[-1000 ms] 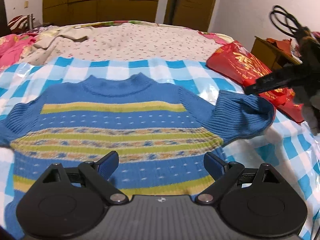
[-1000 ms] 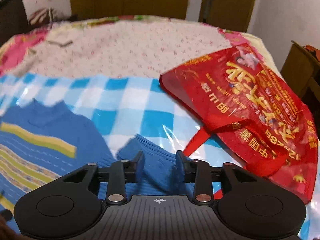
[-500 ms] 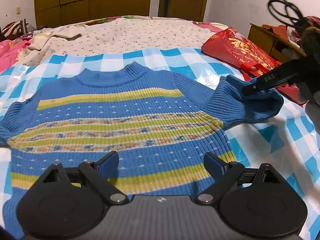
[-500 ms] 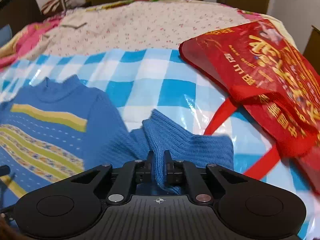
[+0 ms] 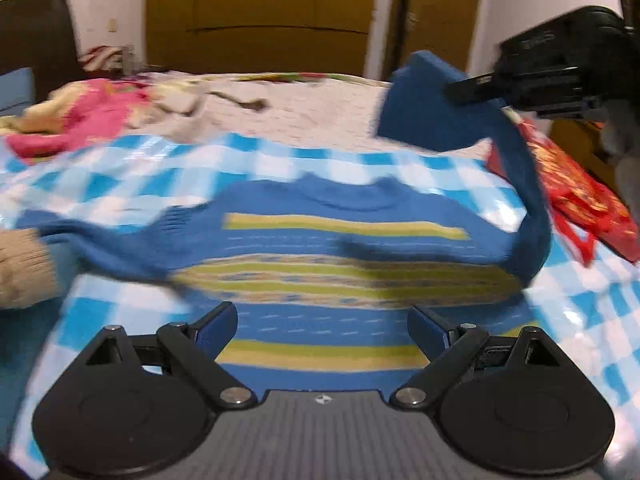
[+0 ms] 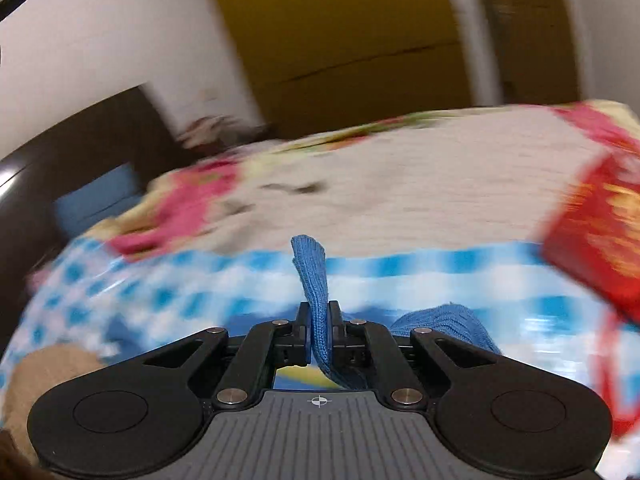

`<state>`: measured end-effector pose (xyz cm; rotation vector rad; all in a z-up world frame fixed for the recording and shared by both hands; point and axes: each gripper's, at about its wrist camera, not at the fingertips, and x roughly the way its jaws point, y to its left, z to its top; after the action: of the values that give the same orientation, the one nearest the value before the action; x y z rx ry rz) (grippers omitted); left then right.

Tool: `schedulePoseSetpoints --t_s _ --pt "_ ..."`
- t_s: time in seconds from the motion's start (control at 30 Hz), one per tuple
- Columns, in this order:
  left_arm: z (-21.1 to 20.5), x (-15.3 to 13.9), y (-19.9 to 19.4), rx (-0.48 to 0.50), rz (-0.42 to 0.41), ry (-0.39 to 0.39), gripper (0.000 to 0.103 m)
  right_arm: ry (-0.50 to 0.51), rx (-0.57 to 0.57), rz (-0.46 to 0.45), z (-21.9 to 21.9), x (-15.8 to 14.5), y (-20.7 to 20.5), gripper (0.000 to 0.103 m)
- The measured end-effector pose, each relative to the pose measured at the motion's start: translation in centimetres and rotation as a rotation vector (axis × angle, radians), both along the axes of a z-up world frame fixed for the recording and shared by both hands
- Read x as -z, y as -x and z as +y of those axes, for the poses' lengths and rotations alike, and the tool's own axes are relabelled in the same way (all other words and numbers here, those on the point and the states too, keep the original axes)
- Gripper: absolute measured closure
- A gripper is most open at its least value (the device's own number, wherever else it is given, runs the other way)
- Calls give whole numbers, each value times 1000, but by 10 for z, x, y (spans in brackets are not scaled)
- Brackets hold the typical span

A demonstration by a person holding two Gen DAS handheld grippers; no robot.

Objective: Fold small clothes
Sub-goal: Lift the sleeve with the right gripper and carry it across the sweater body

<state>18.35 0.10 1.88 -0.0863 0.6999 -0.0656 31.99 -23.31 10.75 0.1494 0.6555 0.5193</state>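
A small blue sweater (image 5: pixel 344 268) with yellow-green stripes lies flat on a blue-and-white checked sheet (image 5: pixel 120 176). My right gripper (image 6: pixel 319 320) is shut on the cuff of the sweater's right sleeve (image 6: pixel 314 276). In the left wrist view it (image 5: pixel 476 84) holds that sleeve (image 5: pixel 436 108) lifted high above the sweater's right shoulder. My left gripper (image 5: pixel 322 326) is open and empty, just above the sweater's hem. The left sleeve (image 5: pixel 120 240) lies stretched out to the left.
A red printed bag (image 5: pixel 580 196) lies at the sheet's right edge, also in the right wrist view (image 6: pixel 596 228). A floral quilt (image 5: pixel 304 108) and pink bedding (image 5: pixel 80 120) lie behind. A beige knitted cuff (image 5: pixel 20 268) shows at the left. Wooden wardrobe doors (image 5: pixel 260 16) stand at the back.
My right gripper has lifted the right sleeve off the bed and swung it up and to the left. The left gripper stays open and has tilted up slightly.
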Motion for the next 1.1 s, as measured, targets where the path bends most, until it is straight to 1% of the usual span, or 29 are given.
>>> schedulePoseSetpoints --t_s 0.03,0.1,0.2,0.23,0.27,0.3,0.37,0.47,0.53,0.63,0.67,0.7,0.73,0.77,0.9,0.93,0.97,1.0,1.07,1.1 --pt "9 2 4 -19 0 -8 2 -1 -44 0 23 6 2 97" --pt "22 9 10 -52 13 -25 2 23 -109 22 66 31 0 97" --pt "38 24 20 -78 43 -32 2 142 -148 100 120 90 -3 95" --pt "41 29 23 -79 52 -23 2 188 -160 133 134 108 -1 92" --pt "44 34 25 -78 61 -13 2 221 -175 164 143 123 1 90" --pt "46 38 28 -76 66 -7 2 243 -187 182 150 133 5 90" --pt "48 44 29 -67 75 -5 2 270 -207 155 158 134 17 89" --pt "53 44 32 -56 65 22 2 250 -247 141 158 123 18 87" --pt "57 42 33 -60 47 39 2 287 -279 118 164 119 21 82" --pt "60 39 37 -63 22 34 2 345 -275 106 180 124 21 82" --pt "60 38 38 -64 14 29 2 361 -259 99 186 128 22 83" --pt "61 37 39 -65 6 26 2 375 -231 102 190 129 20 88" --pt "61 36 40 -66 0 25 2 368 -202 116 190 128 18 95" --pt "62 35 41 -66 -5 27 2 344 -164 122 186 125 15 98" --pt "66 32 42 -66 -19 50 2 260 57 8 161 89 10 97" --pt "67 32 42 -68 -20 53 2 250 75 -22 158 82 12 97" --pt "68 31 41 -71 -20 56 2 245 63 -29 159 79 15 97" --pt "69 30 41 -74 -21 59 2 251 30 -17 165 81 17 97" --pt "73 29 44 -83 -25 64 2 323 -57 29 187 98 23 88" --pt "75 29 45 -88 -27 67 2 366 -115 70 197 110 25 88"
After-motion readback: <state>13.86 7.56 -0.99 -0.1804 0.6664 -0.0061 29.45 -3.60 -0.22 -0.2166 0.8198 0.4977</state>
